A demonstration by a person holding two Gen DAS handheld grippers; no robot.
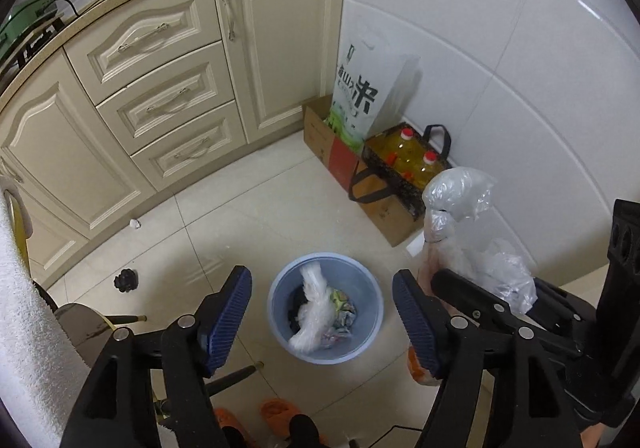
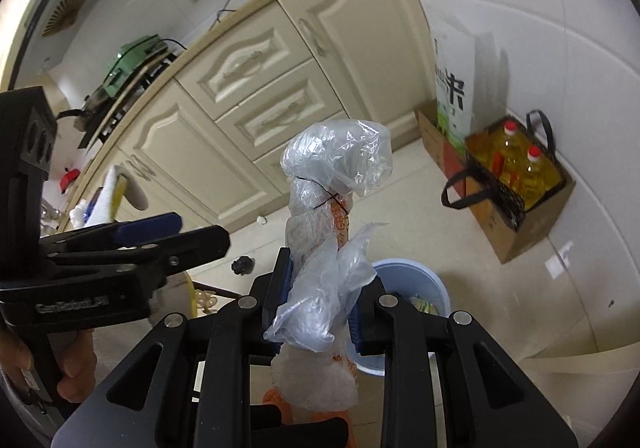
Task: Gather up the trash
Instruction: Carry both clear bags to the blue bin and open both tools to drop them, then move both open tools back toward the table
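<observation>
Left tongs (image 1: 322,322) spread; right tongs (image 2: 316,308) pinching plastic bag (image 2: 320,248); bin (image 1: 326,308) holds trash.

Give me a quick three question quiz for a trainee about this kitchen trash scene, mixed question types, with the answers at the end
1. True or false: the right gripper is shut on the plastic bag bundle.
2. Multiple choice: the blue bin on the floor is A) bare inside, B) already holding trash, C) tipped on its side.
3. Fill in: the left gripper has its jaws ____, with nothing between them.

Key
1. True: its pads press on the bundle.
2. B: a white bag and other scraps lie inside the upright bin.
3. Open.
</observation>
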